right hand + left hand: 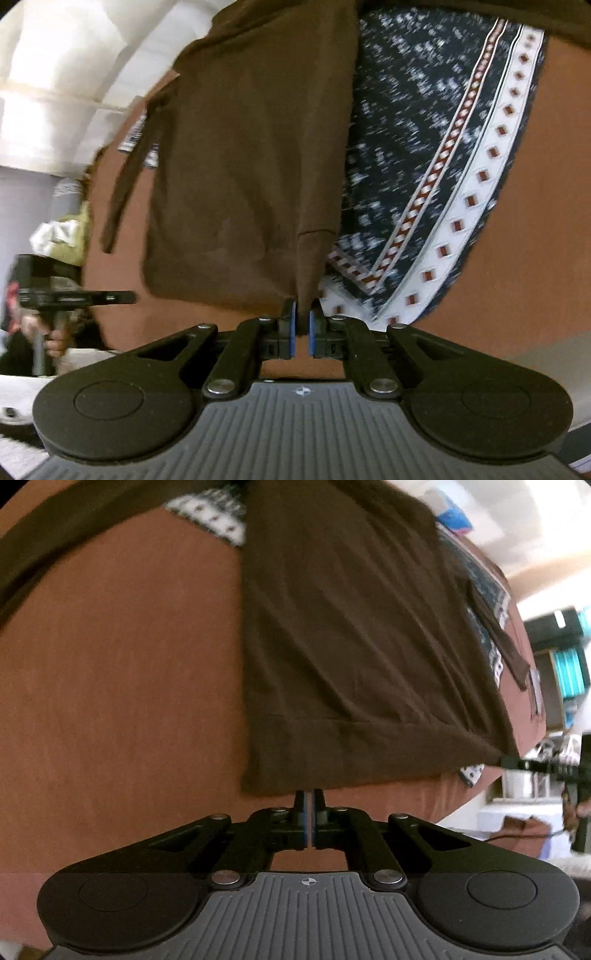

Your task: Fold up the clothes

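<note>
Rust-brown bedding [122, 686] lay under the dark brown garment [351, 646]. My left gripper [309, 797] and right gripper [302, 314] each pinched its hem. Soft, light cloth; I judged the hem corners best to hold.

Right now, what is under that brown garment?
A patterned cloth pokes out beneath the brown garment, over an orange-brown sheet. How far it reaches underneath is hidden.
</note>
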{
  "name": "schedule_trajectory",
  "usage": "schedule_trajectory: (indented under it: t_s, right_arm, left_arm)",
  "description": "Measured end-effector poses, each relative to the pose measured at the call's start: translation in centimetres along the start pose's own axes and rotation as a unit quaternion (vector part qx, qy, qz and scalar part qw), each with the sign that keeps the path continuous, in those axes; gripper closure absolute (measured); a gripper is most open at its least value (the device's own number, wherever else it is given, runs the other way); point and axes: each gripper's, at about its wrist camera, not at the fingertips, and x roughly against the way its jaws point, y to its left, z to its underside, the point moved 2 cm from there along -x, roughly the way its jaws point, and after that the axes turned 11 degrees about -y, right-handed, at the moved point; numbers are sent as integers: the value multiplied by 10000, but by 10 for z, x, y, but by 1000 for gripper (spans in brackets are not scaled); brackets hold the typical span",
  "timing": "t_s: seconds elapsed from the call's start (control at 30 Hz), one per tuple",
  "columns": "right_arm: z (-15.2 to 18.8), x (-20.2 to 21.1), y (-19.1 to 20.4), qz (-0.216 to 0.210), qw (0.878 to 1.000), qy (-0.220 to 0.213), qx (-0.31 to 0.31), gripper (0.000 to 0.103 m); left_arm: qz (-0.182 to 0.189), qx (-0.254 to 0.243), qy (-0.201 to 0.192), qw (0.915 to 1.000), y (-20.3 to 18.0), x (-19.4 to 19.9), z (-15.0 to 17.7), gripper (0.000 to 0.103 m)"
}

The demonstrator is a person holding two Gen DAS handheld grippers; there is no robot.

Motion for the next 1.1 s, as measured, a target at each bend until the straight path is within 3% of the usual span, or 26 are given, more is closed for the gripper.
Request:
schedule_trajectory:
  t_s: [0.13,0.17,0.2,0.27,0.37,0.53,0.6,0.63,0.67,0.7,0.73,0.87,1.1]
  right_arm:
    - [2,-10,-3,324,9991,53,287,89]
    - [4,-13,-4,429,9983,82,396,84]
    - [5,-13,-1,580,9966,77,584,69]
    - [8,-7,2,697,9944,-46,794,56]
    - [7,1,3,521,9957,-256,715,50]
    - [4,-13,-4,830,9932,-384,724,49]
    - [5,-22,-7,795,9945,-275,624,51]
    - [6,-27,-8,777,9951,-221,574,53]
    - [7,-32,-10,759,9956,-166,523,67]
    - [7,-36,-11,735,9961,-117,476,92]
    - [7,-33,-10,675,9967,-101,446,99]
    - [4,-17,-5,442,9984,-48,351,99]
    - [6,-8,1,409,9972,318,546,99]
  left_arm:
    - [-211,-105,-396,9989,-4,4,1,48]
    - [-202,-94,-494,9985,-4,6,0,44]
    - [-214,-87,-579,9981,-4,6,-1,44]
    - [-275,-75,-744,9968,-4,7,-4,34]
    - [-435,-36,-796,9959,-6,-7,-6,31]
    - [-432,6,-754,9962,-9,-27,-7,30]
    - [-406,-65,-742,9964,-12,-27,-6,41]
    - [-391,-87,-718,9966,-12,-28,-5,71]
    - [-372,-104,-684,9969,-12,-29,-5,102]
    - [-342,-90,-707,9969,-12,-28,-4,103]
    - [-330,-94,-798,9962,-13,-23,-3,103]
    - [-170,-107,-1015,9946,-17,6,6,103]
    - [-275,-116,-661,9974,-9,3,20,103]
